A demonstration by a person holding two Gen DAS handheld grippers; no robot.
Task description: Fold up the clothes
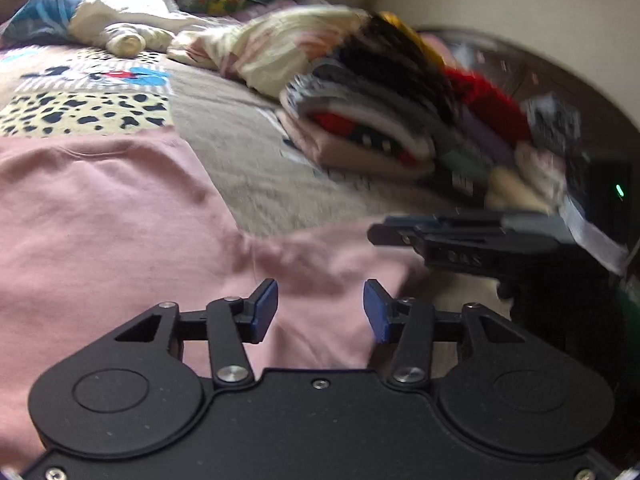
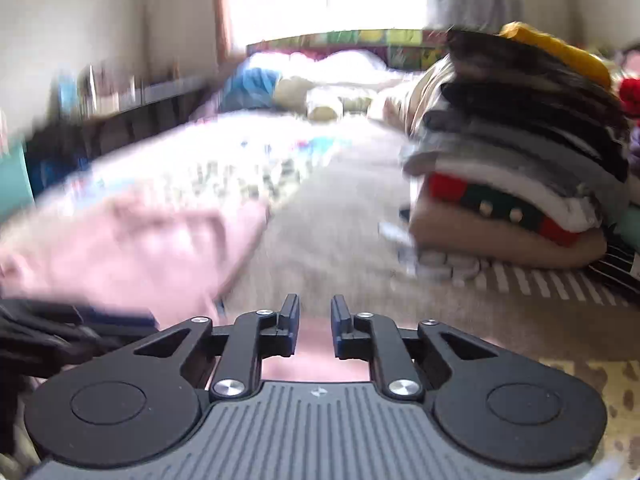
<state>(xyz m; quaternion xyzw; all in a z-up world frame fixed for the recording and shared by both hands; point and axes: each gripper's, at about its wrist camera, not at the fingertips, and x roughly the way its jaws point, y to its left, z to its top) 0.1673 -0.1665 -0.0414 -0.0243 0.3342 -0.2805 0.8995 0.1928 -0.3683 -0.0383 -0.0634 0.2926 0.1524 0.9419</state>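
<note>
A pink garment (image 1: 100, 208) lies spread flat on the bed, and one corner of it reaches out to the right. My left gripper (image 1: 320, 312) hovers over that corner, open, its blue pads well apart and nothing pressed between them. In the left wrist view my right gripper (image 1: 384, 236) comes in from the right, just above the same pink edge. The right wrist view is blurred. It shows the pink garment (image 2: 132, 248) at the left and my right gripper (image 2: 315, 320) with only a narrow gap between its jaws. Pink cloth shows below that gap and is not pinched.
A tall stack of folded clothes (image 1: 360, 128) (image 2: 512, 184) stands on the beige bedspread (image 1: 248, 168) to the right. A loose heap of garments (image 1: 500, 120) lies behind it. Pillows and bundled bedding (image 1: 120, 24) sit at the far end, near a patterned blanket (image 1: 80, 112).
</note>
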